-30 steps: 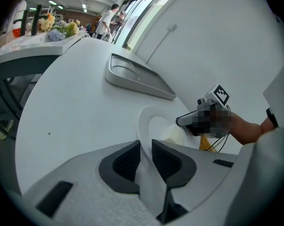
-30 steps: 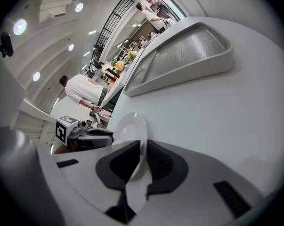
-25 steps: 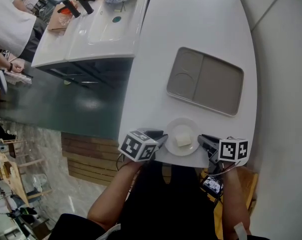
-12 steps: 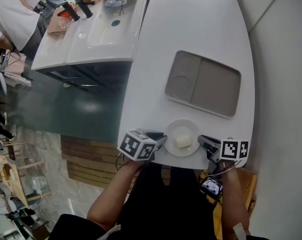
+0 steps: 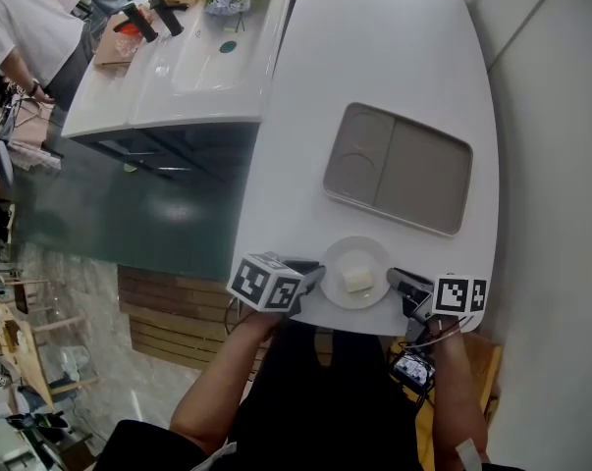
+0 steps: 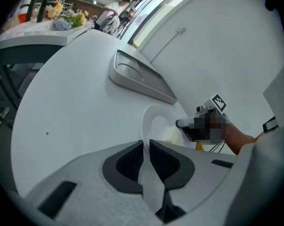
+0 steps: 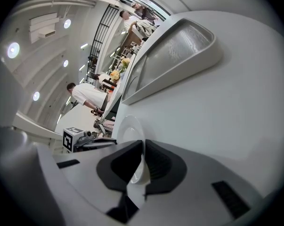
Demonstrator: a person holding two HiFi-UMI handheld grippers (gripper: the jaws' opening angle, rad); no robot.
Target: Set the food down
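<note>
As left tool (image 6: 145, 149) and right tool (image 7: 142, 161) close, each seemingly pinches plate (image 5: 341, 260).

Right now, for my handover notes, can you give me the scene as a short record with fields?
Table: white
Tray: grey, two compartments, empty, mid-table
Plate: white, at the table's near edge
Food: pale block on the plate
Left gripper: jaws closing, plate's left rim between them
Right gripper: jaws closing, plate's right rim between them

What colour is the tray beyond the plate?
Grey-beige. The tray, beyond the plate, shows best in the head view.
</note>
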